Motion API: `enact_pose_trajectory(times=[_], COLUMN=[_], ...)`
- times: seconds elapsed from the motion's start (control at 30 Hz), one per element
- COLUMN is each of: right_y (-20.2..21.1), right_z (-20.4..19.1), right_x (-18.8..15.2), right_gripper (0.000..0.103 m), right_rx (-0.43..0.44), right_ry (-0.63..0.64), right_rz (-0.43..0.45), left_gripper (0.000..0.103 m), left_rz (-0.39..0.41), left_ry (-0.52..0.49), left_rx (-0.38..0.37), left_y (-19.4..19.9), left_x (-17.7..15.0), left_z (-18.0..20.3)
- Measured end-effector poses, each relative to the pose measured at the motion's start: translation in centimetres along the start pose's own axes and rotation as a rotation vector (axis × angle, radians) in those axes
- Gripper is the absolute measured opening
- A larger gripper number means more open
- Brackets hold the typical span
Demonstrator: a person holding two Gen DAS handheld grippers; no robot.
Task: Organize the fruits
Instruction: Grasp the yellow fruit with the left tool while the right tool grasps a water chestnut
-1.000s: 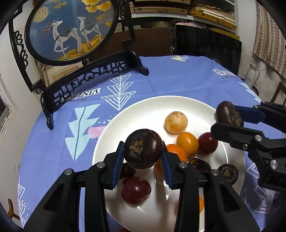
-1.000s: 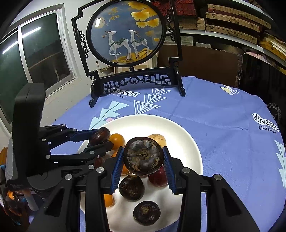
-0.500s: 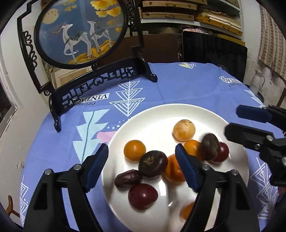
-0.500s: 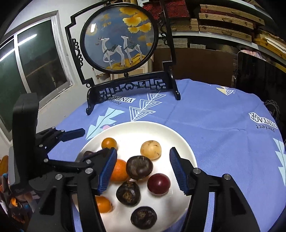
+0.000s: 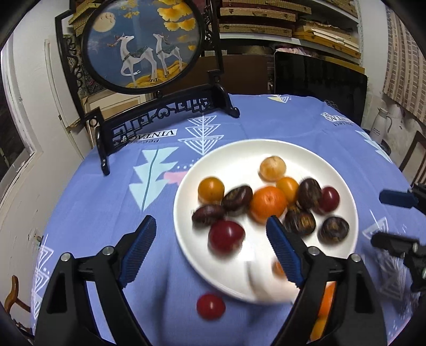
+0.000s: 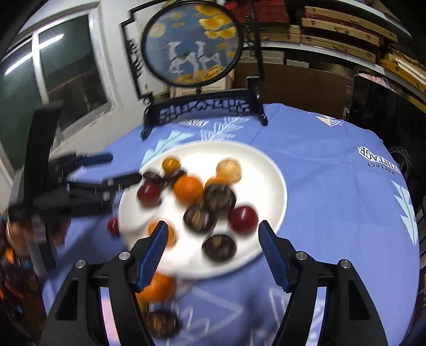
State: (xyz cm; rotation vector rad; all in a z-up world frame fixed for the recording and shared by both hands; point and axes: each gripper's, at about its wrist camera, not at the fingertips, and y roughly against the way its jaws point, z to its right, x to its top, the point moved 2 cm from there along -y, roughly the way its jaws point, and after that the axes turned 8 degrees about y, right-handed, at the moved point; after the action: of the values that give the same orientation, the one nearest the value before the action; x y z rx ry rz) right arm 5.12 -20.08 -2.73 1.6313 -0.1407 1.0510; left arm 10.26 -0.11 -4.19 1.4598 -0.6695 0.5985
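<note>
A white plate (image 5: pixel 239 157) on the blue tablecloth holds several fruits: dark passion fruits (image 5: pixel 237 196), oranges (image 5: pixel 269 204), red plums (image 5: pixel 225 235) and a tan fruit (image 5: pixel 272 169). My left gripper (image 5: pixel 210 247) is open and empty, above the plate's near left edge. My right gripper (image 6: pixel 211 251) is open and empty over the plate's (image 6: pixel 274 175) near edge. It shows at the right of the left wrist view (image 5: pixel 394 221). A red plum (image 5: pixel 211 306) lies on the cloth in front of the plate. An orange (image 6: pixel 157 288) and a dark fruit (image 6: pixel 162 323) also lie off the plate.
A black carved stand with a round deer picture (image 5: pixel 145 45) stands at the table's far left. A dark monitor (image 5: pixel 319 82) is behind the table. Shelves with flat boxes (image 5: pixel 279 16) line the back wall. A white jug (image 5: pixel 382 127) is off to the right.
Both grippers have let go of their dark passion fruits onto the plate, opened wide and pulled back and up. The views are blurred by motion.
</note>
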Motion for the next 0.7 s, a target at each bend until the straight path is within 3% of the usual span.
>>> enact_pose_trajectory(times=[0.27,0.43,0.5,0.7], right_y=[0.8,-1.5,-2.2,-0.7], right_z=[-5.7,-7.1,-7.3,-7.2], right_x=[-6.1,-7.4,-7.3,-7.9], right_gripper=[0.076,0.075,0.045,0.043], right_rx=[0.032,0.064,0.094,0.061], right_ry=[0.241,0.252,0.239,0.253], right_rz=[-0.123,-0.174,-0.188,-0.172], left_gripper=[0.087,0.087,0.087,0.087], left_rz=[-0.037,-0.072,-0.086,-0.128], left_ry=[-0.021,-0.065,-0.092,-0.177], left_rx=[-0.054,-0.095,-0.111,-0.186], left_y=[2.9,3.9,4.2,4.4], left_x=[-4.2,-6.8,-7.8,-10.1], left_z=[0.4,1.8,2.5,5.2])
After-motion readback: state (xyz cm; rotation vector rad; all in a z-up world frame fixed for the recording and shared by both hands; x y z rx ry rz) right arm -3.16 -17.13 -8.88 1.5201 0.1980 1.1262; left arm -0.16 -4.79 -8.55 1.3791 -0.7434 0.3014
